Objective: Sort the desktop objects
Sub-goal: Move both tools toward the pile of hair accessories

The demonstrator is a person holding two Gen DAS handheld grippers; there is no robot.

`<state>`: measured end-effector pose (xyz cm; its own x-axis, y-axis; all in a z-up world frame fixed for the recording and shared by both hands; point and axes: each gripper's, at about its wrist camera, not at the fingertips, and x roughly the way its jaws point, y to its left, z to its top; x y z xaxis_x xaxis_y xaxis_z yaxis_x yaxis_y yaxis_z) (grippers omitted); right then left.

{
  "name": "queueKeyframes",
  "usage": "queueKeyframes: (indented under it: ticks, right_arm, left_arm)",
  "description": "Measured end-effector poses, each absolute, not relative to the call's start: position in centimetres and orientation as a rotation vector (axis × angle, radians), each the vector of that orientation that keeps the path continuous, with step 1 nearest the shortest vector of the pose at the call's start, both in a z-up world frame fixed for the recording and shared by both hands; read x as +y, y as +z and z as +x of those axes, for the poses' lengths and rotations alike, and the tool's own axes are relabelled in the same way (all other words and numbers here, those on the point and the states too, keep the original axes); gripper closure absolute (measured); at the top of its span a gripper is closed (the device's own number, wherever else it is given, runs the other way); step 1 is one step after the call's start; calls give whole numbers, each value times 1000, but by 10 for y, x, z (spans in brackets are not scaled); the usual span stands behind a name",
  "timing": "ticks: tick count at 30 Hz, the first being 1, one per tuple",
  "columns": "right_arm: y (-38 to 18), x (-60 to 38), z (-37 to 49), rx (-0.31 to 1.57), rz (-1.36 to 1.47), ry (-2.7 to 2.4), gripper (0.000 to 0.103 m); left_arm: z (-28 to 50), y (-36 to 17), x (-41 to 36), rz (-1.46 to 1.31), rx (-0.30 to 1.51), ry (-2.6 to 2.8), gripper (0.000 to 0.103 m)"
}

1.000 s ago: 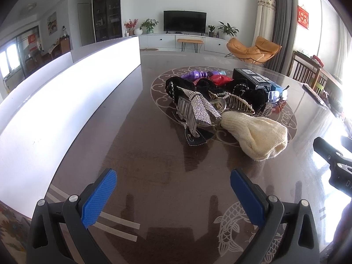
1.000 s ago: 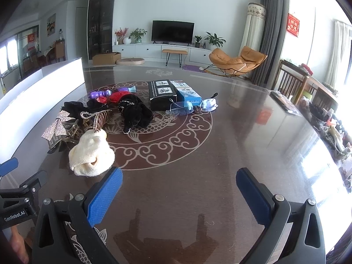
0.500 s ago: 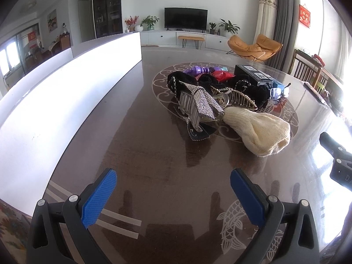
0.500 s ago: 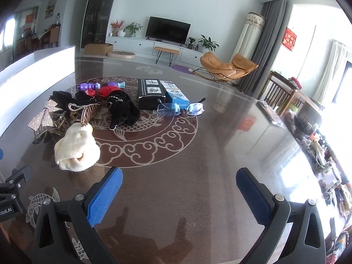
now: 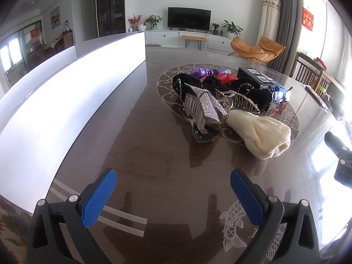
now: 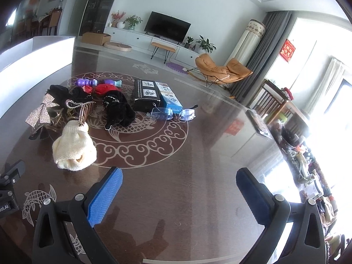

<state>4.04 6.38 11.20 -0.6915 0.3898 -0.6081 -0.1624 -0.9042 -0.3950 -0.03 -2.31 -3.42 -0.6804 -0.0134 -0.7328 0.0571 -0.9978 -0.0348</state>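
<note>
Cream knit hat (image 5: 259, 135) lies at near rim of clutter pile, mid-bench, on inlaid medallion; nearest item to both grippers. Judged soft, light, compressible: pinch bunched knit at crown, no slip risk.

Rhinestone bow clip (image 5: 205, 107) touches hat; stiff, snaggy, likely fragile. Clear glasses (image 6: 173, 113) beside blue box (image 6: 170, 99); brittle, take by frame.

Left gripper (image 5: 173, 187) fingers spread wide, empty. Right gripper (image 6: 179, 188) same.

Bench (image 6: 198, 154) glossy, slippery. Bare room toward near and right edges; white panel (image 5: 66, 101) bounds left edge.
</note>
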Motion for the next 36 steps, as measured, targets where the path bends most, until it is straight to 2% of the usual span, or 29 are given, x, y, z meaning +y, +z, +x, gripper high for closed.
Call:
queueKeyframes:
  ticks: [36]
  right_arm:
    - [51,63,26,-129,-1411,2822,0]
  left_arm:
    - [-16,-55,-22,1399,71,-2763,0]
